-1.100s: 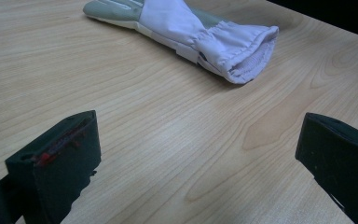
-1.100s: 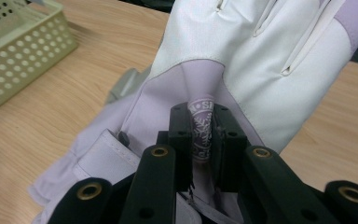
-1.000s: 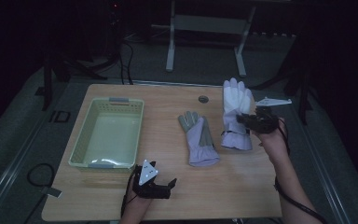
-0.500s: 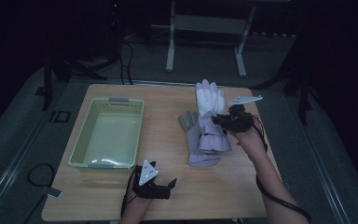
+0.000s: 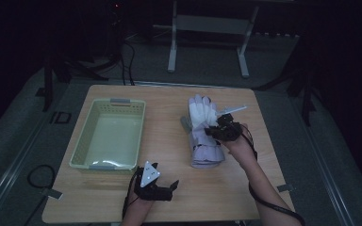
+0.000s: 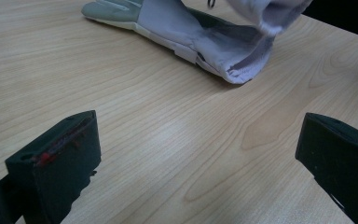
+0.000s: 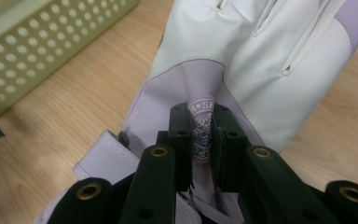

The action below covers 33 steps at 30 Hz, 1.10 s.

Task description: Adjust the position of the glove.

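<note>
High view: a wooden table (image 5: 169,197) carries a pale green basket (image 5: 82,150) on its left half and two gloves on its right half. The right tool (image 5: 219,131) is clenched on a white glove (image 5: 201,113), held over the right half of the table, fingers pointing toward the far edge. Beneath it lies a second glove (image 5: 207,153), lilac at the cuff and grey at the fingers, its cuff opening turned toward the near edge; the held glove overlaps it, though whether the two touch cannot be told. The left tool (image 5: 167,187) rests near the near edge, just in front of the basket's near right corner, well apart from both gloves.

Right gripper view: the two black jaws pinch a fold of lilac cuff fabric bearing a printed round emblem on the white glove (image 7: 242,60); the white palm panel spreads beyond the jaws. The perforated wall of the basket (image 7: 37,42) appears at upper left, with bare table (image 7: 88,93) between it and the glove.

Left gripper view: the left tool (image 6: 198,154) is released, its jaws standing wide with only table (image 6: 168,140) between them. The second glove (image 6: 186,32) lies farther off, cuff open toward the camera, with the hanging cuff of the white glove (image 6: 272,11) above it.
</note>
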### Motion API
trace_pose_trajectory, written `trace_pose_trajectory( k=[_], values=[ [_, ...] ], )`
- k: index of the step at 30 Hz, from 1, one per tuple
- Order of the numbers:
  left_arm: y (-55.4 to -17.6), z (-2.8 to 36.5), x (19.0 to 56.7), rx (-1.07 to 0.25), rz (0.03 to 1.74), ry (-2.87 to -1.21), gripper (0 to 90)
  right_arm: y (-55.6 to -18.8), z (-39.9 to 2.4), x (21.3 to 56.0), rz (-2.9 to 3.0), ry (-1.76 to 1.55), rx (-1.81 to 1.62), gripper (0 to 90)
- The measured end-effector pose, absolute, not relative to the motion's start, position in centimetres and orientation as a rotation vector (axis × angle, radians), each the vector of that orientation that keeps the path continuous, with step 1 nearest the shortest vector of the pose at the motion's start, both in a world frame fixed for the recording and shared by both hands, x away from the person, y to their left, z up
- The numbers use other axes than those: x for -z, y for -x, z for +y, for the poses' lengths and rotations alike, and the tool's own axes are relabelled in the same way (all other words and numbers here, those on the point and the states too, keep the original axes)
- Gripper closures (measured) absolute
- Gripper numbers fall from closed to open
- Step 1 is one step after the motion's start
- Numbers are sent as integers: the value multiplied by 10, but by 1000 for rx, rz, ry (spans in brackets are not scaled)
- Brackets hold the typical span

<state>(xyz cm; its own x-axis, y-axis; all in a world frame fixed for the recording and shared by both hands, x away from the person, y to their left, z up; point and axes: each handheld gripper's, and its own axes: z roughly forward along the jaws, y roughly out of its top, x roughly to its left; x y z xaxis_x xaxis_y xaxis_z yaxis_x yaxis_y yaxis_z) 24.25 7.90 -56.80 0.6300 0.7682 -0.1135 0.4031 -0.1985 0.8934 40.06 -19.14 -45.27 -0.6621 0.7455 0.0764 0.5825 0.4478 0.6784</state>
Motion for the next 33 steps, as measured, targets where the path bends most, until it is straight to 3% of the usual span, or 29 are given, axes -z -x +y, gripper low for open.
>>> trace_pose_trajectory(
  k=[15,27,30,33],
  values=[
    [-243,79,568,-440,939,-1822,0,-413,-178,491,2486,-1229,-889,794],
    [-242,79,568,-442,940,-1819,0,-399,-167,500,2391,-1335,-823,785],
    [-242,79,568,-444,939,-1818,0,-399,-168,500,2388,-1325,-847,741],
    [-242,79,568,-441,939,-1816,0,-398,-172,496,2378,-1307,-894,627]
  ],
)
